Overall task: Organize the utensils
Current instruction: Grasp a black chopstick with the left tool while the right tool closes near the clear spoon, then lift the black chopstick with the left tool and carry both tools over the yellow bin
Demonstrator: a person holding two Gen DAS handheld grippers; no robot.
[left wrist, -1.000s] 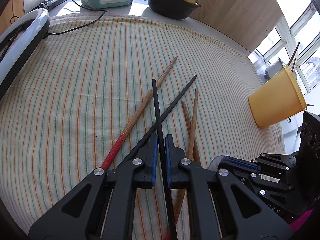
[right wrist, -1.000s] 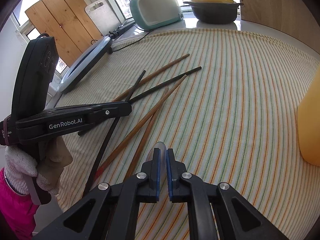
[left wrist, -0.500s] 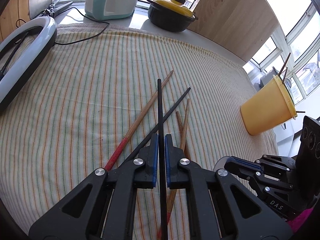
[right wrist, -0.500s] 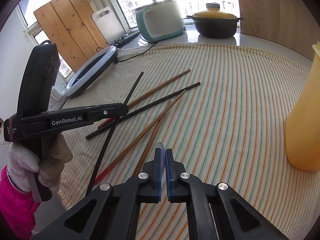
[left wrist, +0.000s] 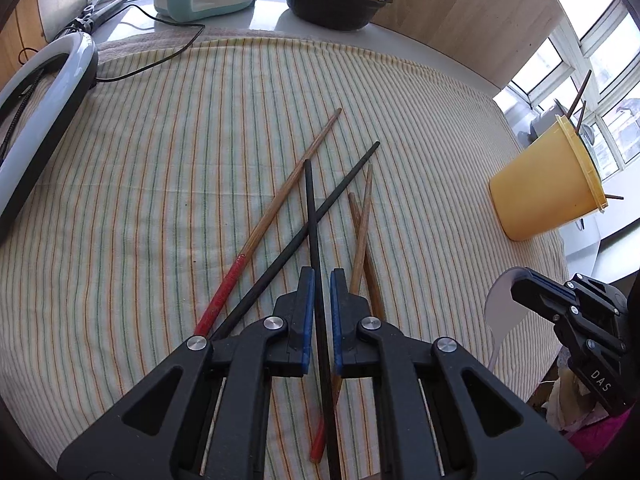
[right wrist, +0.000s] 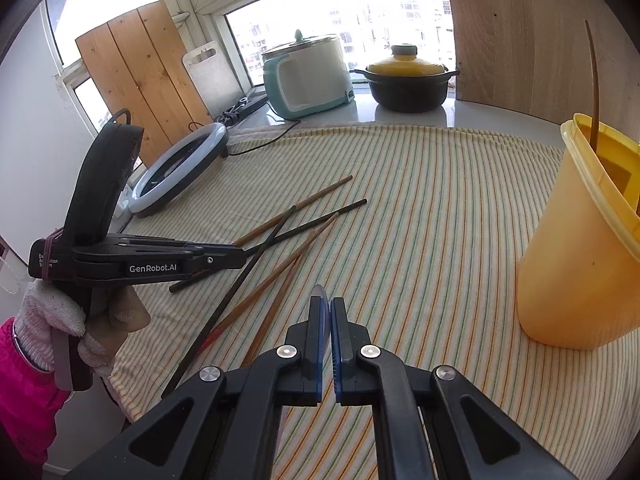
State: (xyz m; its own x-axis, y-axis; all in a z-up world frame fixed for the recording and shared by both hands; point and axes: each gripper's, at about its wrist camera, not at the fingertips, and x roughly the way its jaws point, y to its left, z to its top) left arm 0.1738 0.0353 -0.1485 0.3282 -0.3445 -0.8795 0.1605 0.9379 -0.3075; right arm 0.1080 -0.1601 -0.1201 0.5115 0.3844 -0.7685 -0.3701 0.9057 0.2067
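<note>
My left gripper [left wrist: 320,280] has a black chopstick [left wrist: 310,200] between its blue pads, and its jaws are opening slightly. The chopstick crosses a second black chopstick [left wrist: 352,172] on the striped cloth. A red-ended wooden chopstick [left wrist: 280,208] lies to their left and two brown ones [left wrist: 362,220] to their right. My right gripper [right wrist: 328,308] is shut on the bowl of a pale spoon [left wrist: 504,304], raised above the cloth's near right part. The yellow cup [right wrist: 580,248] stands upright to its right and holds a brown chopstick [right wrist: 594,80].
A ring light [left wrist: 48,92] with its cable lies at the cloth's left edge. A mint rice cooker [right wrist: 308,76] and a black pot with a yellow lid [right wrist: 408,84] stand on the counter behind. A gloved hand [right wrist: 52,320] holds the left gripper near the front edge.
My right gripper has risen with the spoon and tilted up, so the yellow cup shows more fully. The left gripper has drawn back a little with the black chopstick.
</note>
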